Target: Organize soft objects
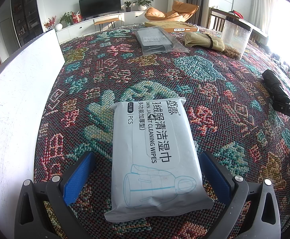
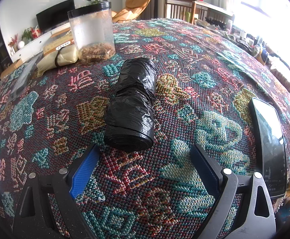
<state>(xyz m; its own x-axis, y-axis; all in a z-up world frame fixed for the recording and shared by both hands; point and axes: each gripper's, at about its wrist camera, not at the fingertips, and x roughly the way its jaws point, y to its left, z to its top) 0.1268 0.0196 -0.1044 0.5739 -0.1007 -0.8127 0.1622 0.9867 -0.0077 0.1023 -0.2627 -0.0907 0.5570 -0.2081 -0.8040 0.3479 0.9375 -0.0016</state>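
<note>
- The woven, multicoloured patterned cloth covers the whole table; its far edge meets a living room with a dark television and an orange lounge chair, blurred by the fisheye.
- A white board runs along the table's left edge, cut off by the frame.
- The pale blue soft pack of cleaning wipes lies flat near the front edge, between the wide-open fingers of the left gripper; whether the pads touch it is unclear.
- The black rolled plastic bag bundle lies mid-table, just ahead of the right gripper, whose fingers are spread wide and hold nothing.
- A clear plastic jar with black lid stands near the far edge, its brownish contents hard to identify.
- A dark phone lies near the right edge.
</note>
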